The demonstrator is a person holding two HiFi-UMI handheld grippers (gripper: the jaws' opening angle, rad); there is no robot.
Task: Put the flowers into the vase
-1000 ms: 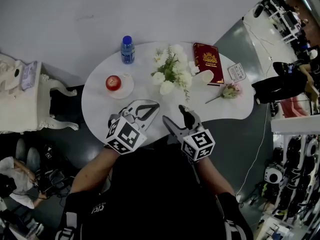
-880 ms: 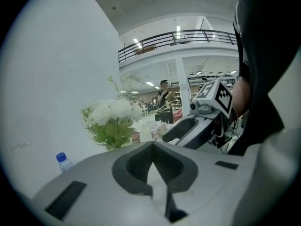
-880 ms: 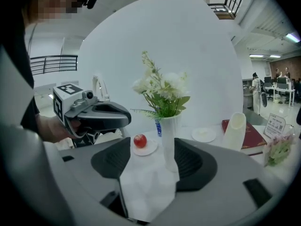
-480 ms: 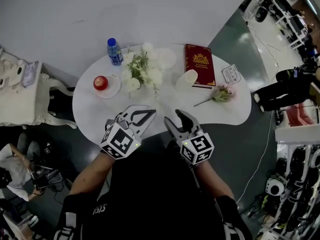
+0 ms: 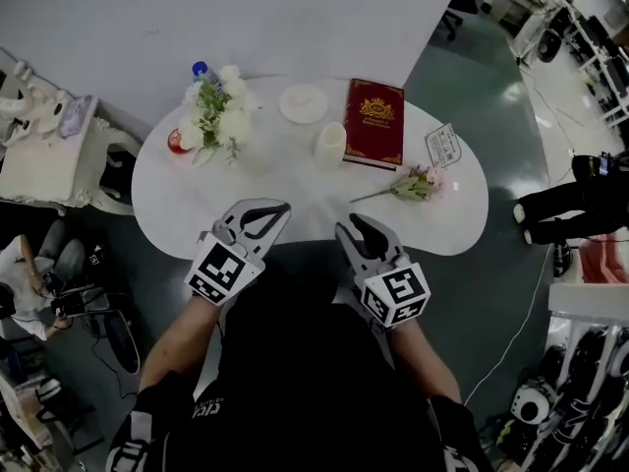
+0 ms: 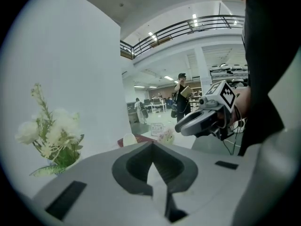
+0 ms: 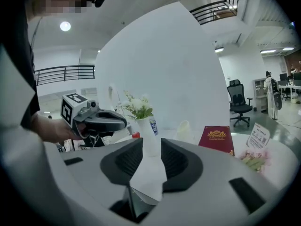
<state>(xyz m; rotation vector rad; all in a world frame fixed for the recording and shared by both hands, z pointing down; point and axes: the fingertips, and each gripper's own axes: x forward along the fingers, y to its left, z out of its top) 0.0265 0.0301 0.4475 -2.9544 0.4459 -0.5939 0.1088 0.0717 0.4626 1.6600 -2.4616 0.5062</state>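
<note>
1. A white table (image 5: 295, 205) fills the middle of the head view. Both tongs hang over its near edge, side by side and apart.
2. The left gripper (image 5: 280, 207) is at lower left of the middle. Its jaws are pressed together and there is nothing in them.
3. The right gripper (image 5: 356, 228) is at lower right of the middle. Its jaws are closing, but there is a gap between them. Nothing is in the gap; through it you only see the vase (image 7: 149, 135), which is far off.
4. The vase is white and stands at the upper left of the table. A bunch of white flowers (image 5: 218, 106) with green leaves is in it.
5. One pink flower (image 5: 415, 182) lies flat on the right side of the table. No tongs touch it, and it is well apart from the vase.
6. A red book (image 5: 374, 123) lies just above the pink flower, with a small white card (image 5: 443, 146) to its right.
7. A short white cup-like thing (image 5: 330, 146) stands just left of the book, and a round white dish (image 5: 303, 102) sits up and to the left of that.
8. Near the vase, at the far left, are a red apple (image 5: 178, 142) and a bottle with a blue cap (image 5: 200, 69).
</note>
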